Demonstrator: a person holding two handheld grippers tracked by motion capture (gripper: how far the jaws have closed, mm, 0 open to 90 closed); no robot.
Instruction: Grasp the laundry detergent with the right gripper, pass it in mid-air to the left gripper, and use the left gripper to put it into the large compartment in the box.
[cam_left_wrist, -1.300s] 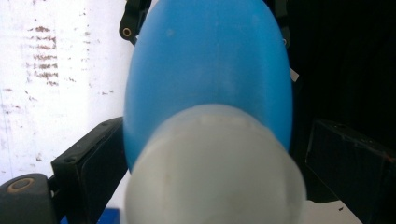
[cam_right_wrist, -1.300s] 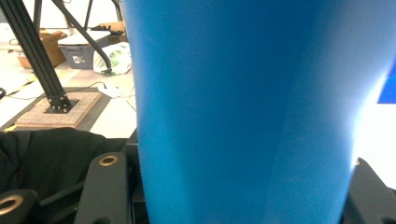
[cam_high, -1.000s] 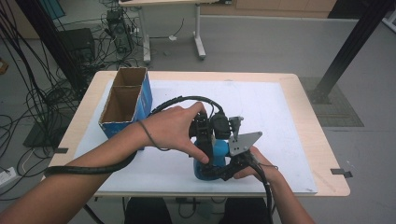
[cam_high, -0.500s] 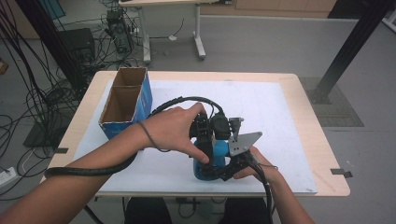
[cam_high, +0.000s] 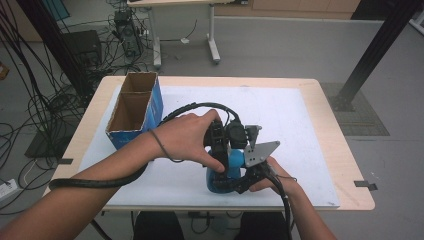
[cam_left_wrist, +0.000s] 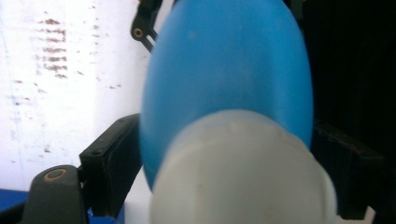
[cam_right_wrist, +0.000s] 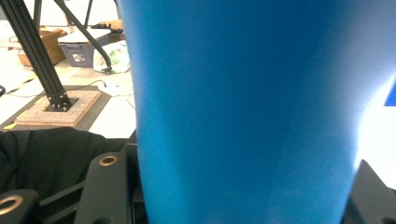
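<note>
Bottle (cam_high: 222, 172): blue plastic body with a white cap (cam_left_wrist: 243, 172), low on the bench (cam_high: 320, 120) near its front edge, between both grippers.
Right gripper (cam_high: 239, 184): jaws clamped on the blue body — likely to steady it.
Left gripper (cam_high: 220, 150): jaws just been closing, flanking the cap end — contact unclear; probably to unscrew it.
Cardboard box (cam_high: 134, 111): open, well left.

Black jaws with brass screws (cam_right_wrist: 108, 161); bare forearms (cam_high: 75, 195), thin wristband (cam_high: 159, 148).
</note>
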